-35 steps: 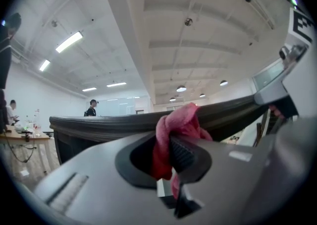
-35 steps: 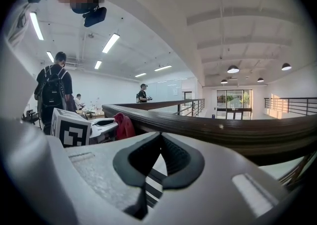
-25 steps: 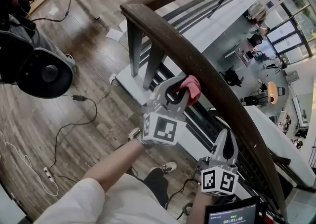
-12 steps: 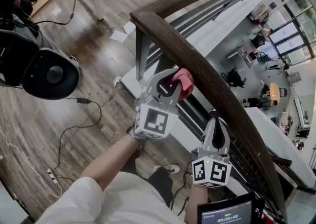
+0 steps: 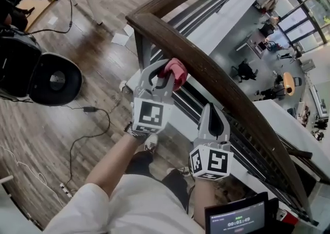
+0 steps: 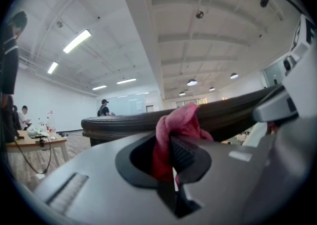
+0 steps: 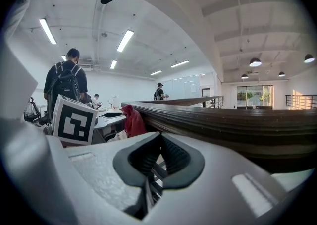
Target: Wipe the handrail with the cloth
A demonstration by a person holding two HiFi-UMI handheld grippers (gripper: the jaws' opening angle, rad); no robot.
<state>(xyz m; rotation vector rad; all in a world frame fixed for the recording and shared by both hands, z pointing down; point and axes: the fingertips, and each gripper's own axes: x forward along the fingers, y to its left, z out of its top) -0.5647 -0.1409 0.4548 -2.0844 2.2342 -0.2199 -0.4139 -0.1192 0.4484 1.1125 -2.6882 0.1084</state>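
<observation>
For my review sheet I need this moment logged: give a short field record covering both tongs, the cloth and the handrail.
left tongs: shut on the pink cloth
pink cloth: bunched, against the near side of the handrail, close to its corner
handrail: dark wood, running diagonally above a lower floor
right tongs: shut, nothing between them, on the person's side of the handrail, apart from the pink cloth
</observation>
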